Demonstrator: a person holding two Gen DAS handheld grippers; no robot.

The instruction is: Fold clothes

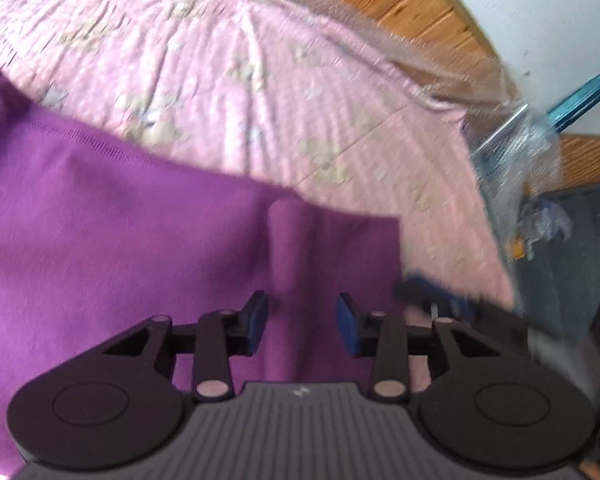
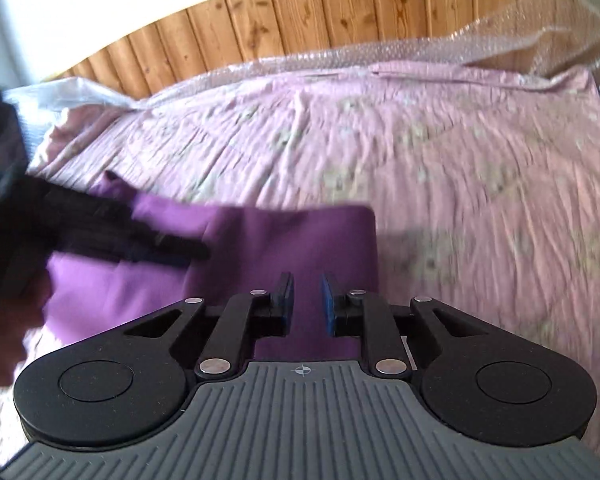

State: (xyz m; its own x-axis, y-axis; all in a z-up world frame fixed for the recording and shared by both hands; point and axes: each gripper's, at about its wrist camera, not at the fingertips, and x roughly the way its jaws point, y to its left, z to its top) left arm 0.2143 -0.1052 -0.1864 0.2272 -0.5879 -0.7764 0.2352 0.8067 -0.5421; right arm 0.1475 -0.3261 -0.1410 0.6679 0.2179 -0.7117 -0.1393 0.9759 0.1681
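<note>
A purple garment (image 1: 120, 232) lies spread on a pink floral bedspread (image 1: 260, 60). My left gripper (image 1: 303, 320) is open just above the garment, its blue pads on either side of a raised fold (image 1: 288, 240) that runs away from me. In the right wrist view the same garment (image 2: 268, 240) lies with a straight right edge. My right gripper (image 2: 307, 300) hovers over its near right part with a narrow gap between the pads and nothing held. The left gripper's dark body (image 2: 100, 224) reaches in from the left over the garment.
A wooden headboard (image 2: 300, 12) and clear bubble wrap (image 2: 500, 36) border the far side of the bed. In the left wrist view, crumpled clear plastic (image 1: 524, 152), a teal object (image 1: 580, 96) and a dark floor area (image 1: 580, 240) lie past the bed's right edge.
</note>
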